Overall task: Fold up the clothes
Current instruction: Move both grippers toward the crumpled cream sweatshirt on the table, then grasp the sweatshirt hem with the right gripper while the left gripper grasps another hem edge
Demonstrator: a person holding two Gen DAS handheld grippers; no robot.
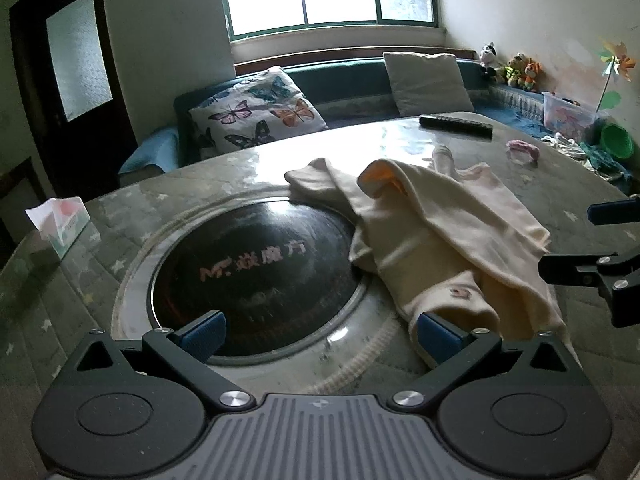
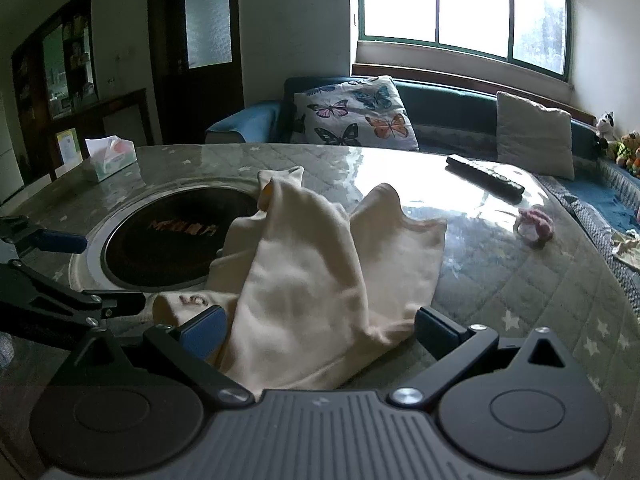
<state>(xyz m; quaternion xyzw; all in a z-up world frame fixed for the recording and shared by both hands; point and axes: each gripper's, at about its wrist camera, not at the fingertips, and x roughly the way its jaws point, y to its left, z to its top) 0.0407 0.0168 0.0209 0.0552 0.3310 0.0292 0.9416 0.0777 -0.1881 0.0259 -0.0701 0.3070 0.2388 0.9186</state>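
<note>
Cream garment [image 2: 320, 264] crumpled on table [image 2: 520, 280] — jaws of left gripper [image 1: 320, 332] and right gripper [image 2: 320, 330] spread.

Tissue box [image 2: 109, 158], remote [image 2: 485, 176], butterfly pillow [image 2: 354, 114]

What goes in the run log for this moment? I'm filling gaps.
garment: crumpled on table | left gripper: open | right gripper: open, straddling hem

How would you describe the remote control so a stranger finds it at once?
Start at the bright window and come down to the glass-topped table. On its far side lies the long black remote control, the only dark, hard bar there; the neighbours are soft cloth.
</note>
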